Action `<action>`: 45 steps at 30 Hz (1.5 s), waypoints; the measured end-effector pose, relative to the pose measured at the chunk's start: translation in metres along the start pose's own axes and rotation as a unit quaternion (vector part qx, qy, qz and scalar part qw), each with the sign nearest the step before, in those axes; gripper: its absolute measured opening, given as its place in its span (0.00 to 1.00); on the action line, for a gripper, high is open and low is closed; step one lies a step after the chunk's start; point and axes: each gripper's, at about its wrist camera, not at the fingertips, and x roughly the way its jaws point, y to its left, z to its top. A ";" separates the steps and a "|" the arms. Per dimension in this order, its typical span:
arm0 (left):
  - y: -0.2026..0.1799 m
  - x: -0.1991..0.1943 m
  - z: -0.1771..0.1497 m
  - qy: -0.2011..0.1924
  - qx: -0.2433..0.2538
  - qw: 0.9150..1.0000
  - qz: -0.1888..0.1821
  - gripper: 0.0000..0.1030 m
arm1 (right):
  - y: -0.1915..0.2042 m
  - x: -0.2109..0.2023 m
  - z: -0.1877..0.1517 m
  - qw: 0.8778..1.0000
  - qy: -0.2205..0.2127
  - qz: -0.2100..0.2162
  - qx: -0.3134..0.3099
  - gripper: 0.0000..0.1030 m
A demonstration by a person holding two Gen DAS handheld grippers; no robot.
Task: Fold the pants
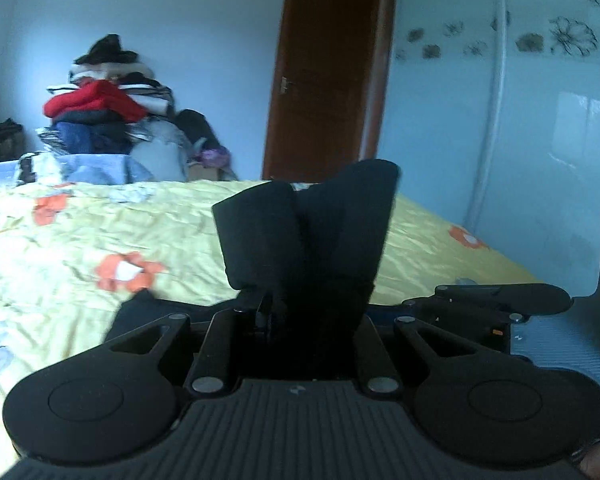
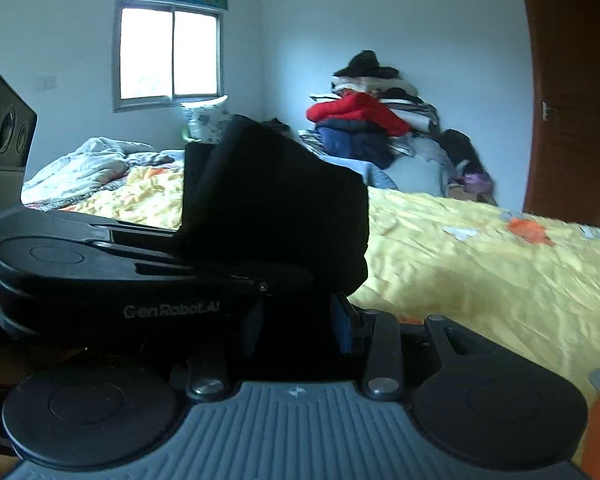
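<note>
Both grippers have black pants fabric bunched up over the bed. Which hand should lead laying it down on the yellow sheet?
Probably right. The right gripper, shut on the black pants, has open yellow sheet beyond its fingers. The left gripper also clamps the cloth, with the right one close alongside it.

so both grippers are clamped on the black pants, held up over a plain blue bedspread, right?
Not quite: the bedspread is yellow with orange flowers, not plain blue, as both wrist views show. The rest holds: the left gripper and the right gripper are each shut on the black pants, lifted above the bed.
</note>
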 end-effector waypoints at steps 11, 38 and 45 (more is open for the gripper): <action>-0.050 0.034 -0.013 0.024 0.026 0.998 -0.046 0.15 | -0.038 -0.026 -0.025 0.998 0.015 -0.051 0.019 0.36; 0.003 0.058 -0.004 0.037 0.115 0.989 0.088 0.93 | -0.115 -0.072 -0.010 0.978 0.009 -0.113 0.178 0.38; 0.043 0.107 -0.017 0.136 0.055 0.984 0.102 0.85 | -0.105 0.026 -0.011 0.981 0.133 -0.103 0.094 0.38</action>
